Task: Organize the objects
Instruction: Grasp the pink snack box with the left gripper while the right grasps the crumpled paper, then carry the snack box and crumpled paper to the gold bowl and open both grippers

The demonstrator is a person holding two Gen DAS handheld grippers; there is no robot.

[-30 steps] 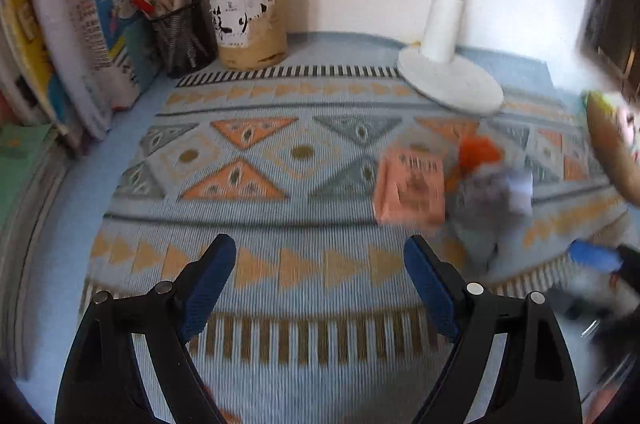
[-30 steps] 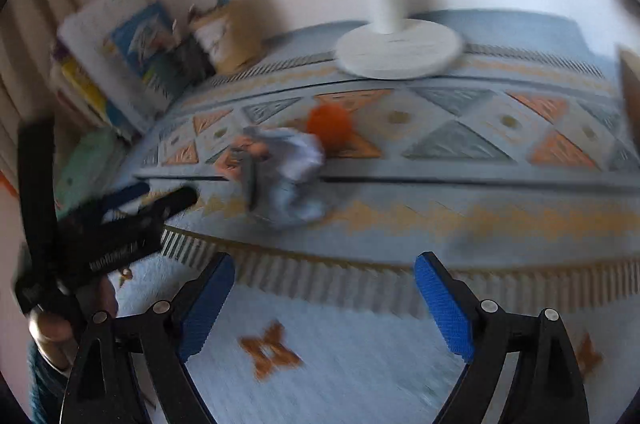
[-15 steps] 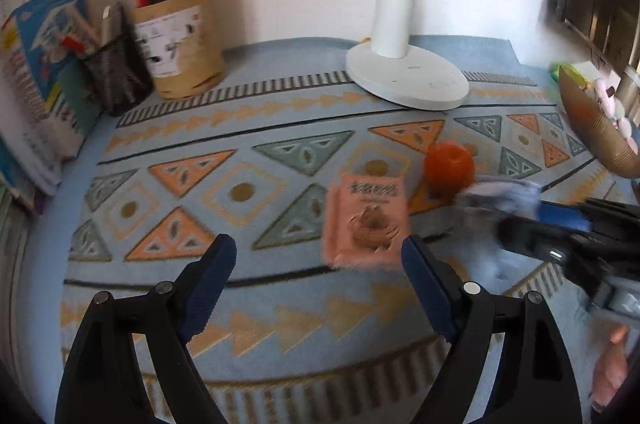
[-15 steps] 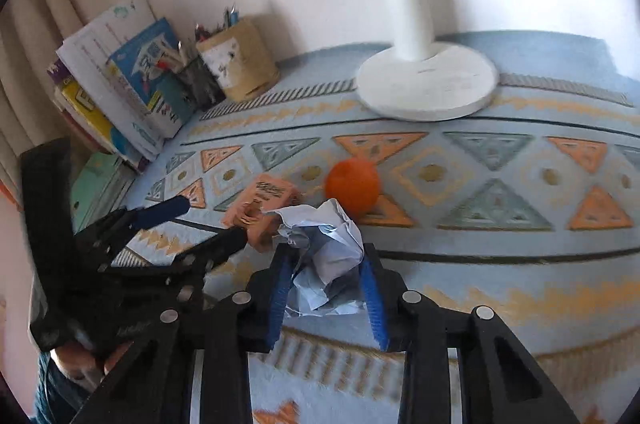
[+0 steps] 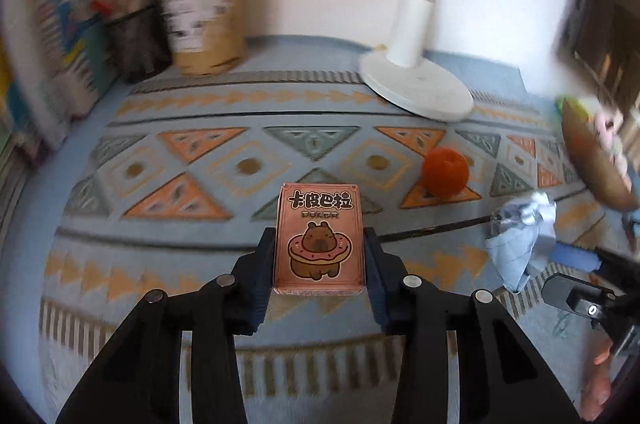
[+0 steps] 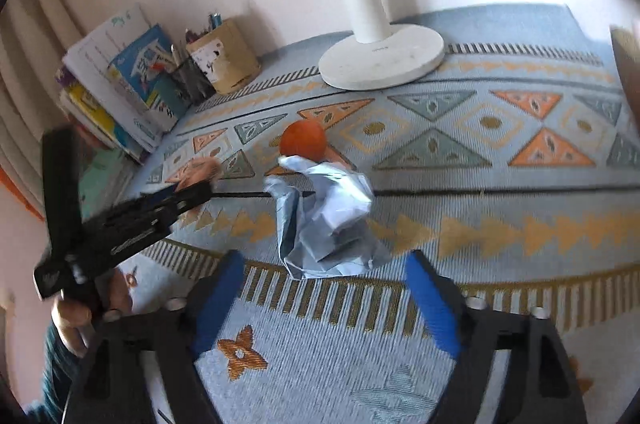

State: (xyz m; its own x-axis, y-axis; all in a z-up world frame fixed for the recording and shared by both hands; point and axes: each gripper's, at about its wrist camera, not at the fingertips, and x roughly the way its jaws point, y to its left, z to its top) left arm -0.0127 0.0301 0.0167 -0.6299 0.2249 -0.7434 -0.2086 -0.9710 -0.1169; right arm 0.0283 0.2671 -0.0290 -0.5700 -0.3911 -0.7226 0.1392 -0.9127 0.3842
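My left gripper is shut on a pink card box with a capybara picture, held over the patterned mat. An orange ball lies on the mat to its right, and a crumpled pale-blue paper lies further right. In the right wrist view my right gripper is open, and the crumpled paper sits on the mat just ahead of its fingertips, not gripped. The orange ball lies behind the paper. The left gripper with the box shows at the left.
A white lamp base stands at the back. A brown pen holder, a black mesh cup and leaning books line the back left. A wooden bowl sits at the right edge.
My left gripper has closed on the card box and holds it. My right gripper, shut on the crumpled paper half a second ago, has opened and drawn back from it.
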